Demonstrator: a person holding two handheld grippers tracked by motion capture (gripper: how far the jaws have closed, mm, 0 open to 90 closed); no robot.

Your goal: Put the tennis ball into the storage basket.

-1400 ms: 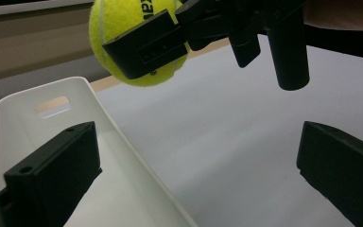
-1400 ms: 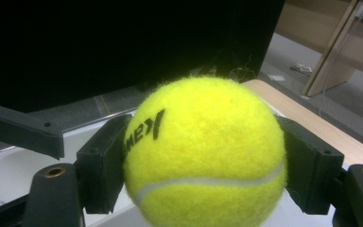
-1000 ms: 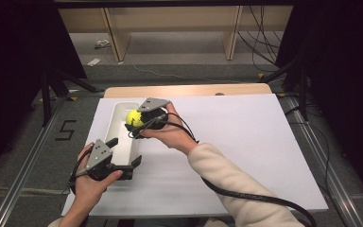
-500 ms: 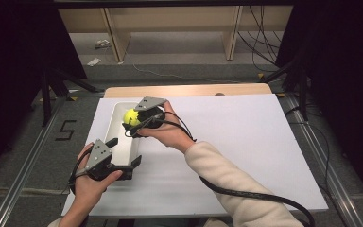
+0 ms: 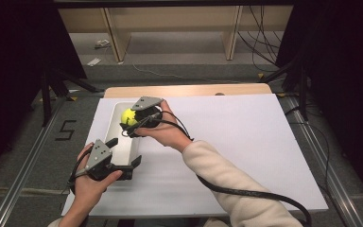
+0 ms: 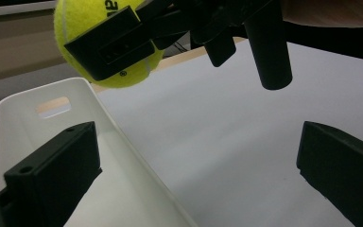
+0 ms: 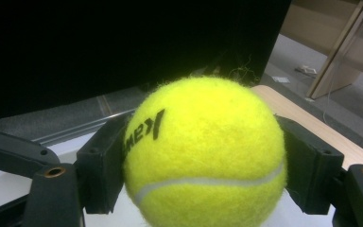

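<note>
A yellow tennis ball hangs just above the far half of a long white tray, with my right gripper shut on it. Up close, the ball sits between that gripper's two black pads, which press on its sides. My left gripper rests at the tray's near end with its jaws wide apart. One jaw stands inside the tray and the other on the white board outside, so the tray's side wall passes between them untouched. The ball shows overhead in that view.
The tray lies at the left of a white board that covers the table. A strip of wooden tabletop shows at the far edge. A black cable trails from my right gripper along the sleeve. A floor marking lies left of the table.
</note>
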